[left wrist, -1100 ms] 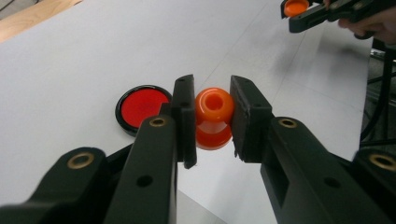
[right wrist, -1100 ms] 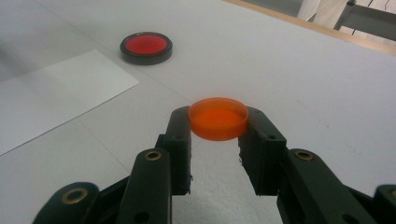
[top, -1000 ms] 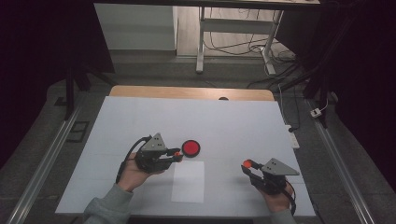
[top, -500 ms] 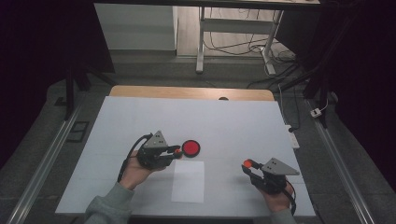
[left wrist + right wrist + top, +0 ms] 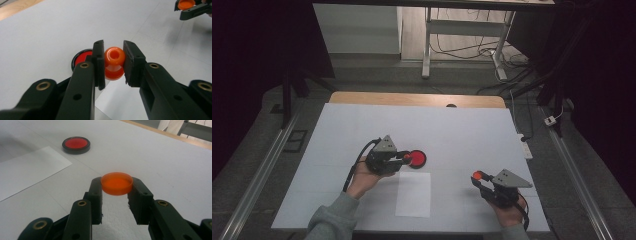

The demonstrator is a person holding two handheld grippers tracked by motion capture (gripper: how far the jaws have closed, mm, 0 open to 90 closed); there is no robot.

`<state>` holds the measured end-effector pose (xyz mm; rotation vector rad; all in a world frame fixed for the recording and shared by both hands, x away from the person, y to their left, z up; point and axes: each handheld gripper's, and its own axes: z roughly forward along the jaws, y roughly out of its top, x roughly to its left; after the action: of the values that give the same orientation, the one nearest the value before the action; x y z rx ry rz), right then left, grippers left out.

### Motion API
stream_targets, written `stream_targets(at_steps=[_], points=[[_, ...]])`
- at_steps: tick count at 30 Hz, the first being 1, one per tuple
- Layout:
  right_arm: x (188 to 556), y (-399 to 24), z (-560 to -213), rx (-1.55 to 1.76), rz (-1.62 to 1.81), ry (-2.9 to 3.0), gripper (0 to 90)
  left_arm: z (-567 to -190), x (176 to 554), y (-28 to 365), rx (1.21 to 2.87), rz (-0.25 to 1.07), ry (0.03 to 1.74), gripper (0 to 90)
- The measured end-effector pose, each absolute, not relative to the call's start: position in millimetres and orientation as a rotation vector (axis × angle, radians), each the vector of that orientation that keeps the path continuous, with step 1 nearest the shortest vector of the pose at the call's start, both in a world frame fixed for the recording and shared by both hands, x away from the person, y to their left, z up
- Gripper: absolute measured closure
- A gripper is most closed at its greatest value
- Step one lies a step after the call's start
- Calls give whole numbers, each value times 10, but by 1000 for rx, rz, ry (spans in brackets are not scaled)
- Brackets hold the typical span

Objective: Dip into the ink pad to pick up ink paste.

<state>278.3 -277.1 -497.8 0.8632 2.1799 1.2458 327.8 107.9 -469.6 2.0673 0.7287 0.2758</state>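
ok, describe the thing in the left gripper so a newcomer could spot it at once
Start at the white table and find the paper sheet near its front edge. Just behind the sheet's left corner, the left gripper is shut on an orange knob, right next to the red disc. Unlike that flat black-rimmed disc and the shallow orange cap in the right gripper, it is rounded, waisted, with a hole in its end.

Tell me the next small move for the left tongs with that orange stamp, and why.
Probably lower the left tongs a little to press the orange stamp onto the red ink pad. The stamp is clamped, hovering just beside the open pad, while the right tongs hold the orange lid aside.
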Motion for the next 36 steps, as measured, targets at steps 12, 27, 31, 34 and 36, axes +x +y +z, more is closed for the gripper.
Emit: stream_targets(at_steps=[12,27,31,34,36], points=[[2766,-2801,-4988,869,1245,2176,646,-4821,3528,935,2088,285,732,727],[2748,-2836,-4997,867,1233,2179,646,-4989,3698,833,2090,274,754,727],[2745,-2847,-5000,872,1229,2177,646,-5034,3731,799,2104,265,755,727],[2745,-2845,-5000,871,1231,2174,646,-5061,3747,777,2113,264,758,727],[2743,-2839,-5001,872,1233,2174,646,-5071,3758,769,2115,261,758,727]])
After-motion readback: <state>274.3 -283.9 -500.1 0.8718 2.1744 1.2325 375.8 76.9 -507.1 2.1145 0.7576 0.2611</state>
